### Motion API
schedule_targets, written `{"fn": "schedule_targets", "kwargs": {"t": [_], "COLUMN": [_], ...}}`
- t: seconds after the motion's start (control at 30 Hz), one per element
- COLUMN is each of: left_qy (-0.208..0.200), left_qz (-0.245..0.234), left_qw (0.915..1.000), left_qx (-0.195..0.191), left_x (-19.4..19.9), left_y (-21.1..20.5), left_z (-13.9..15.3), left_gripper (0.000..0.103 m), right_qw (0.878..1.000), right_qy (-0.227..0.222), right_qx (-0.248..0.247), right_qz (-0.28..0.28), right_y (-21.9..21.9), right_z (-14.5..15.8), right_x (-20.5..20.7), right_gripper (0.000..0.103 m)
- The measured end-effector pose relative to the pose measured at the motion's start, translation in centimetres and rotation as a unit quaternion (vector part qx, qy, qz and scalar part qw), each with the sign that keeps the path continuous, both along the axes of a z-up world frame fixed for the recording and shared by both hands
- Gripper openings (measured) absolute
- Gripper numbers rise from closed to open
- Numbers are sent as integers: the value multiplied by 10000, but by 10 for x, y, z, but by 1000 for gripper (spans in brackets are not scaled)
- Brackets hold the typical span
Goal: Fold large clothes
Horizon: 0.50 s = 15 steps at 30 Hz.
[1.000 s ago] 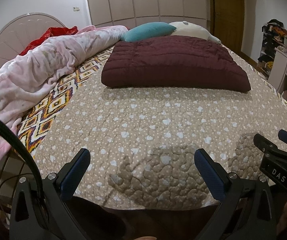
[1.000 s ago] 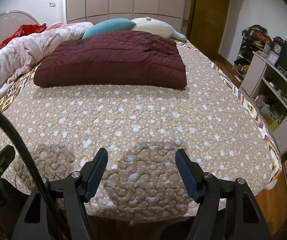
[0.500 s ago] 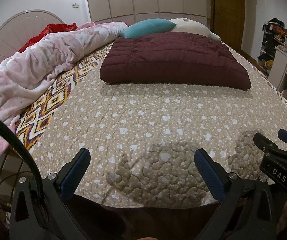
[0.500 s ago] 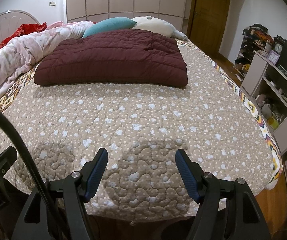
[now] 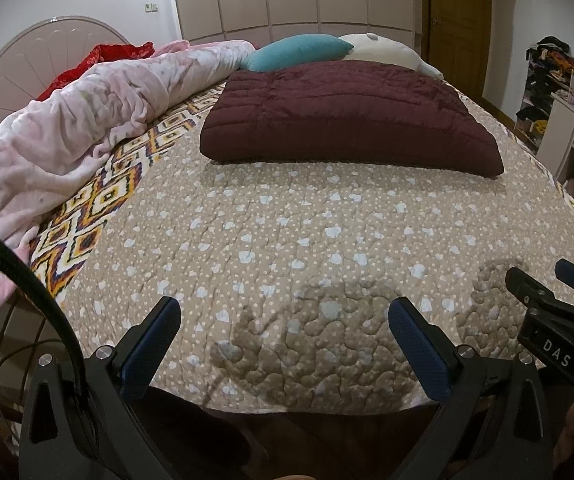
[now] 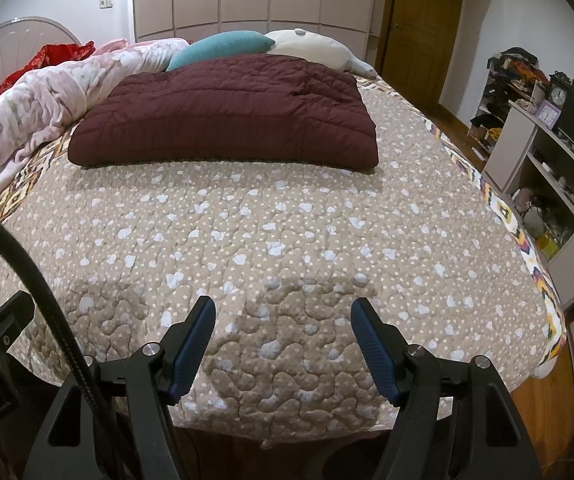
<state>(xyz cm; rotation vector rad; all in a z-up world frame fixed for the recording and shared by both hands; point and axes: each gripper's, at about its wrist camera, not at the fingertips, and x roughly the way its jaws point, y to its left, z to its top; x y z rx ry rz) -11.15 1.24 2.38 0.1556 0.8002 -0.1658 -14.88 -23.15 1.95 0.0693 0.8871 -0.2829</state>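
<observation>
both grippers hang over the near edge of the bed (image 5: 327,240), side by side. the left gripper (image 5: 283,344) has its blue fingers (image 5: 151,344) spread wide, nothing between them but the spotted brown bedspread (image 6: 287,232) below. the right gripper (image 6: 281,344) stands open as well, pads apart and empty, its shadow lying on the quilting just beneath. the task's thing, a folded maroon quilted jacket (image 6: 227,120), lies flat toward the far end of the bed, well apart from both sets of fingers, straight ahead of them across bare bedspread. behind it, a teal pillow (image 5: 299,52) and a cream pillow (image 5: 391,50). along the left edge, a crumpled pink blanket (image 5: 87,120) runs toward the headboard (image 5: 19,60).
</observation>
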Motion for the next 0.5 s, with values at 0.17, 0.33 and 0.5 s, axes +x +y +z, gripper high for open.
{"fn": "schedule_targets", "kwargs": {"t": [0.17,0.33,0.5], "left_qy": [30,48,58], "left_qz": [-3,-1,-1], "left_qw": [10000,10000,10000], "left_qx": [-8,-11,-16], "left_x": [0,0,0], "left_y": [-1,-2,-2], "left_z": [-1,-2,-2], "left_gripper": [103,103,103], "right_qw": [10000,10000,10000], "right_qy": [38,80,86], "right_qx": [-7,0,1], "right_qz": [16,31,32], "right_y": [0,0,1], "right_z": [-2,-5,-5], "right_x": [0,1,1], "right_gripper": [74,74,75]}}
